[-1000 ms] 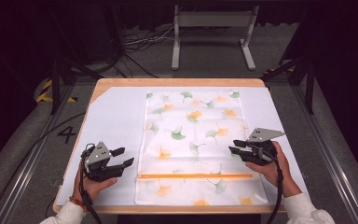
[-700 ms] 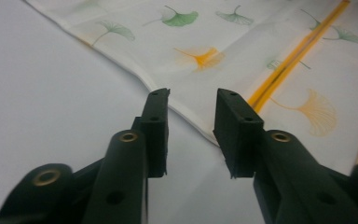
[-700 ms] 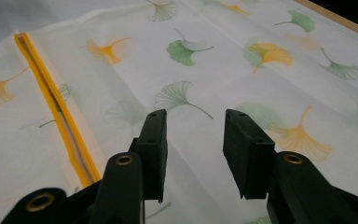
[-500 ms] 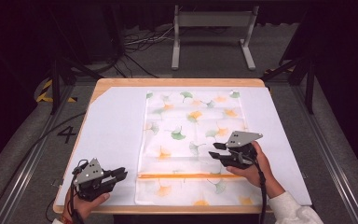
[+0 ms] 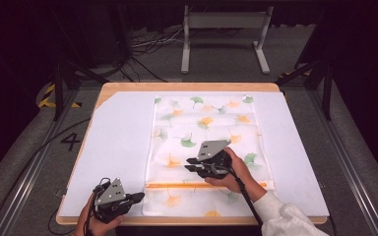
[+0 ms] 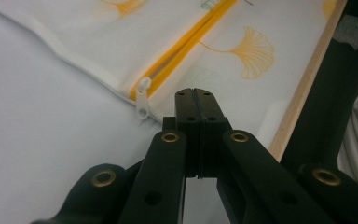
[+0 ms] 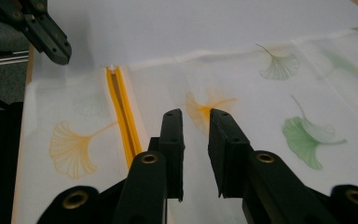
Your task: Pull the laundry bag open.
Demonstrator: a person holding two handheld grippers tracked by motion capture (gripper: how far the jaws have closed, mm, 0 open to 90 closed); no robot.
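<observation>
**Two grippers at the zip of a leaf-printed pouch**

Two black two-jaw grippers work over a flat white fabric pouch printed with orange and green ginkgo leaves (image 5: 204,147), which lies on a white sheet (image 5: 118,147) covering a wooden table (image 5: 187,86). The left gripper (image 5: 137,197) sits at the pouch's near left corner, its jaws pressed together with nothing between them. In the left gripper view the white zip pull (image 6: 143,98) lies just ahead of the tips, at the end of the orange zipper (image 6: 186,46). The right gripper (image 5: 191,164) hovers above the pouch's middle, just beyond the zipper; its jaws have just been closing, a narrow gap remaining, nothing between them.
</observation>
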